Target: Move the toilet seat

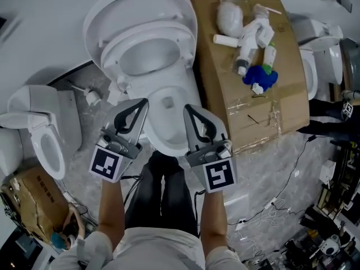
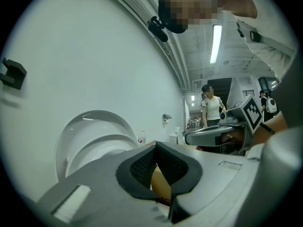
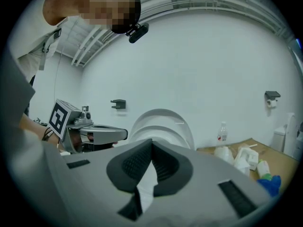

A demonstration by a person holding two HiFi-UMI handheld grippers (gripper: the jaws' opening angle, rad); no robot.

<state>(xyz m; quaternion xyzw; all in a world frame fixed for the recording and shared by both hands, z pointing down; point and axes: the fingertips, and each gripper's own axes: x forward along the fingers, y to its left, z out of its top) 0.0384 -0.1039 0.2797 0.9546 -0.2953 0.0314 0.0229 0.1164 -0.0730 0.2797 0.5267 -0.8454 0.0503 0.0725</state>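
Head view, looking down. My left gripper and right gripper were held side by side over the front of the bowl, tips pointing toward the wall. Both pairs of jaws were pressed together with nothing pinched between them, as each gripper view confirmed. The seat stood raised, leaning back against the open lid, beyond my jaw tips and apart from them. To the right of the bowl lay a sheet of cardboard bearing white bottles and a blue item. A second toilet stood to the left
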